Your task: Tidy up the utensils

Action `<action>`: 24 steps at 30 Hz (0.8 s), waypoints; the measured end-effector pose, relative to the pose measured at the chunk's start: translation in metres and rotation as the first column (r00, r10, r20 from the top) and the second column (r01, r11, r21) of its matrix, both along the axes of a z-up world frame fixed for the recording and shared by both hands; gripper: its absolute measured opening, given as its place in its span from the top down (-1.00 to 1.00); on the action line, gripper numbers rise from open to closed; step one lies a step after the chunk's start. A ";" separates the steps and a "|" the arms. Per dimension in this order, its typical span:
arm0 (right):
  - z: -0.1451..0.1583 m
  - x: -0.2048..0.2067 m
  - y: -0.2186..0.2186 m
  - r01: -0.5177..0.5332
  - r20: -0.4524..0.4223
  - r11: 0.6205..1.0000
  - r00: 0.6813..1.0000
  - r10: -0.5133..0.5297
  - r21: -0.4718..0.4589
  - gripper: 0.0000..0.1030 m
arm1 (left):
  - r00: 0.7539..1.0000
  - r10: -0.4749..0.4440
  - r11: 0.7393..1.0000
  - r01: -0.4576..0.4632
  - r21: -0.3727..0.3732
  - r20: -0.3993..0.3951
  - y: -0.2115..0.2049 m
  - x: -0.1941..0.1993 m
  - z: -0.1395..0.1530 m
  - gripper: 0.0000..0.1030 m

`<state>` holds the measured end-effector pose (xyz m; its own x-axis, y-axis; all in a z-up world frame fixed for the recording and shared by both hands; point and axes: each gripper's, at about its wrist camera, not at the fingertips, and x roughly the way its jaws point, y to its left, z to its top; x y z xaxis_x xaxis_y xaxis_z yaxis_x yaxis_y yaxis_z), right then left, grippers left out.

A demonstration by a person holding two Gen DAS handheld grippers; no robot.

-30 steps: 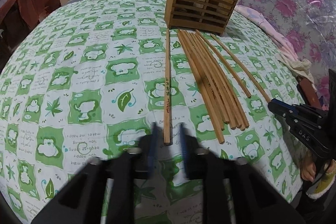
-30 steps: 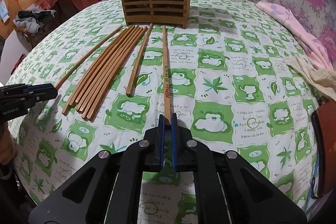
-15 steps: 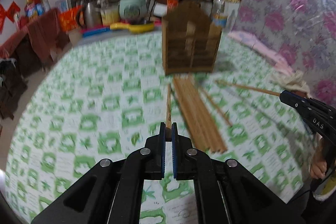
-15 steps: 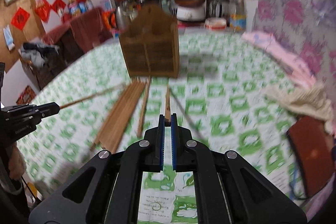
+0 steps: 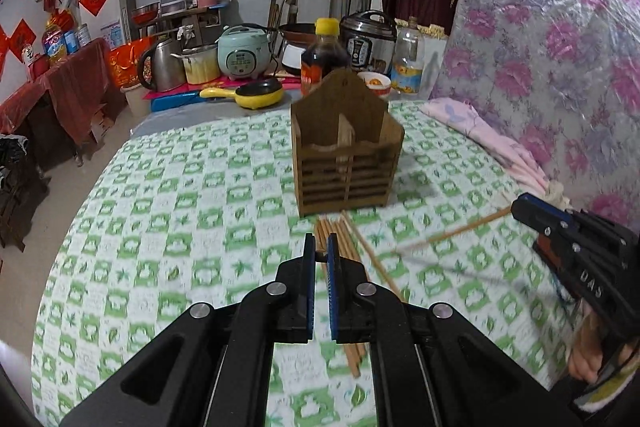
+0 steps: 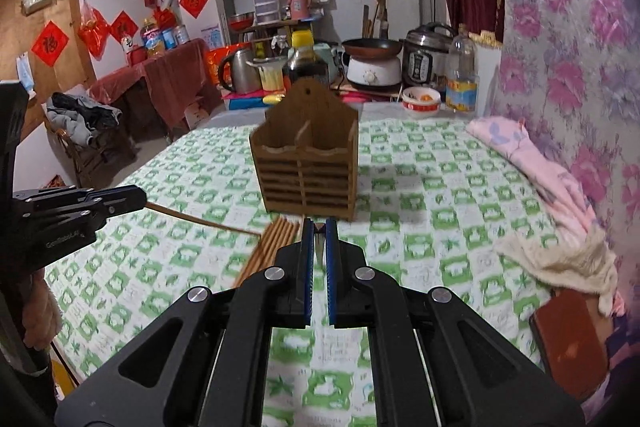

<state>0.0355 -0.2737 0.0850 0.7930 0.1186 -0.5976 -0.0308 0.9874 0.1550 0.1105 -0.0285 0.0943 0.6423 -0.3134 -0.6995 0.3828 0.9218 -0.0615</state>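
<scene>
The wooden utensil holder point(image 5: 344, 171) point(image 6: 308, 171) stands upright on the green-and-white tablecloth point(image 5: 180, 227), its two compartments showing nothing inside. Several chopsticks point(image 5: 340, 239) point(image 6: 276, 239) lie in a bundle in front of it. My left gripper point(image 5: 319, 247) point(image 6: 140, 201) is shut on the end of one chopstick point(image 6: 200, 221), held above the table. My right gripper point(image 6: 319, 231) point(image 5: 516, 207) is shut on another chopstick point(image 5: 460, 229), also off the cloth. In each gripper's own view, only the stub of its chopstick shows between the pads.
A dark sauce bottle point(image 5: 324, 55) stands just behind the holder, with pots, cookers and a yellow pan point(image 5: 256, 93) further back. A pink cloth point(image 6: 528, 163), a beige cloth point(image 6: 560, 259) and a brown object point(image 6: 568, 339) lie along the table's right side.
Both grippers have risen from the tablecloth, each carrying one chopstick off it. Both views have tipped up, so the holder and the room behind now fill more of the picture.
</scene>
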 end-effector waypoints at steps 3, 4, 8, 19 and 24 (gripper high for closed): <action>0.012 0.011 0.003 0.003 0.017 1.000 1.000 -0.002 -0.011 0.88 | 1.000 -0.005 1.000 0.005 -0.022 0.006 -0.005 0.015 0.015 0.89; 0.016 0.014 0.004 0.002 0.023 1.000 1.000 -0.002 -0.013 0.88 | 1.000 -0.006 1.000 0.006 -0.023 0.015 -0.007 0.018 0.020 0.89; 0.030 0.027 0.006 0.004 0.051 1.000 0.999 -0.003 -0.017 0.88 | 0.999 -0.011 0.999 0.012 -0.030 0.046 -0.016 0.029 0.041 0.89; 0.105 0.076 0.001 0.055 0.230 0.998 0.972 -0.056 0.009 0.88 | 0.957 0.062 0.991 -0.025 -0.132 0.285 -0.036 0.062 0.139 0.89; 0.097 0.107 -0.002 0.085 0.230 0.996 0.969 -0.088 0.024 0.88 | 0.931 0.110 0.984 -0.052 -0.170 0.348 -0.051 0.092 0.139 0.89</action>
